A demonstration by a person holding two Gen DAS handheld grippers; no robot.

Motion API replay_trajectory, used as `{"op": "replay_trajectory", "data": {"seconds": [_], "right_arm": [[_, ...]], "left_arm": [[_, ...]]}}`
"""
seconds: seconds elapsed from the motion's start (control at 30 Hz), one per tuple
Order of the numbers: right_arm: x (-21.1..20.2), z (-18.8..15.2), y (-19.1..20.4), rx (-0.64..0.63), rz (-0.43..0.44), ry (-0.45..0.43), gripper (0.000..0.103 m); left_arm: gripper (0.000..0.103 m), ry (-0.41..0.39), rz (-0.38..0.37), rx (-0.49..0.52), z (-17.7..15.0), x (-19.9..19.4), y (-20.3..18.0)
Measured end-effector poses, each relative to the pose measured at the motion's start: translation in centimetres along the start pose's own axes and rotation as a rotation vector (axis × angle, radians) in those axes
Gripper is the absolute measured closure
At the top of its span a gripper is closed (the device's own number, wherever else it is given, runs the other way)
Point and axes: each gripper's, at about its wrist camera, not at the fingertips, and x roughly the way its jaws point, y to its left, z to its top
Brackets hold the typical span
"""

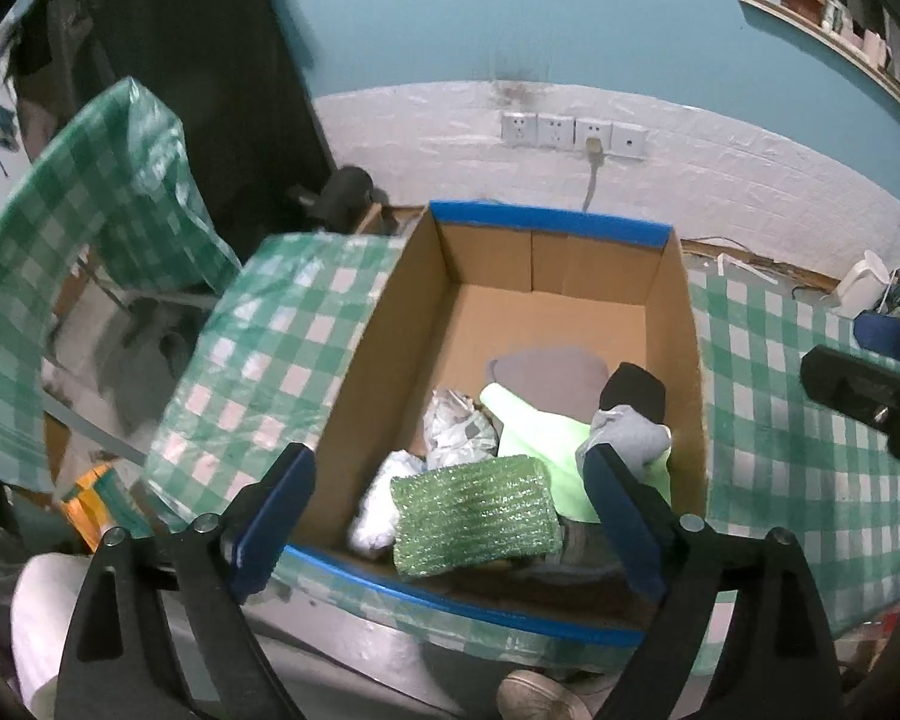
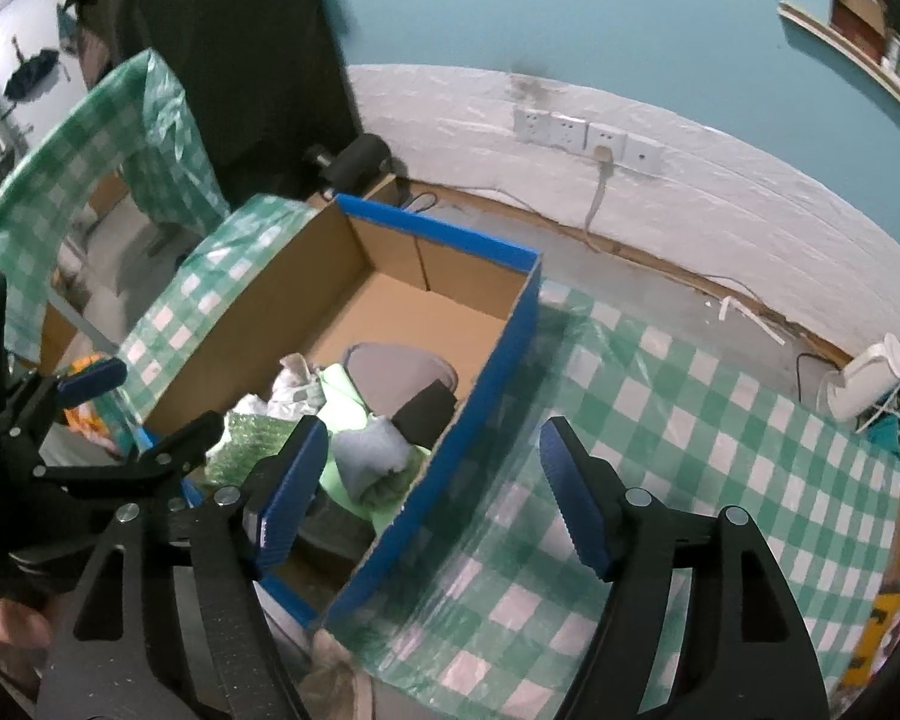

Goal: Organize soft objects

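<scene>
Both the left gripper (image 1: 450,480) and right gripper (image 2: 426,480) gape wide, holding nothing; the green sponge (image 1: 474,513) lies crosswise, seemingly flat, in the cardboard box (image 1: 384,324).

Blue-edged brown box (image 1: 678,324) on a green-and-white checked tablecloth (image 1: 768,396).

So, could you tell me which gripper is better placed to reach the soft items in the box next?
Left. The left gripper hangs open over the green sponge inside the cardboard box; the right gripper straddles the box wall.
</scene>
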Motion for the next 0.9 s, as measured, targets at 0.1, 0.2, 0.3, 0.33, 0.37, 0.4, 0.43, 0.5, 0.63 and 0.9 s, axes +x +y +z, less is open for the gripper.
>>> {"op": "replay_trajectory", "data": {"seconds": [0.1,0.2,0.3,0.33,0.37,0.4,0.43,0.5,0.63,0.9], "right_arm": [[-1.3,-0.2,-0.4,0.009,-0.001,-0.018,0.030],[-2.9,-0.6,-0.9,0.010,-0.003,-0.042,0.030],[-4.0,-1.0,-1.4,0.025,-0.004,-0.060,0.029],[-4.5,-1.2,-1.7,0.031,-0.003,-0.066,0.029],[-4.8,-1.4,-2.0,0.034,-0.004,-0.070,0.029],[-5.0,-1.5,-2.1,0.037,-0.005,-0.073,0.029],[-5.4,-1.7,-2.4,0.042,-0.007,-0.079,0.029],[-5.8,-2.0,-2.8,0.052,-0.005,-0.085,0.029],[-6.7,-2.7,-3.5,0.061,0.002,-0.098,0.029],[-7.5,-3.5,-5.3,0.089,-0.007,-0.110,0.029]], "left_arm": [[0.009,-0.022,-0.009,0.033,0.1,-1.2,-1.0],[0.001,-0.046,-0.032,0.048,0.1,-2.5,-1.7],[0.002,-0.067,-0.051,0.061,0.2,-3.6,-2.3],[0.001,-0.072,-0.057,0.065,0.3,-4.0,-2.6],[0.001,-0.075,-0.060,0.064,0.3,-4.2,-2.7],[0.001,-0.079,-0.068,0.064,0.3,-4.4,-2.8],[0.002,-0.080,-0.077,0.061,0.4,-4.7,-2.9],[0.001,-0.076,-0.096,0.054,0.5,-5.1,-3.1],[0.001,-0.054,-0.110,0.042,0.8,-5.4,-3.3],[0.001,-0.053,-0.082,0.063,0.8,-5.0,-4.6]]}}
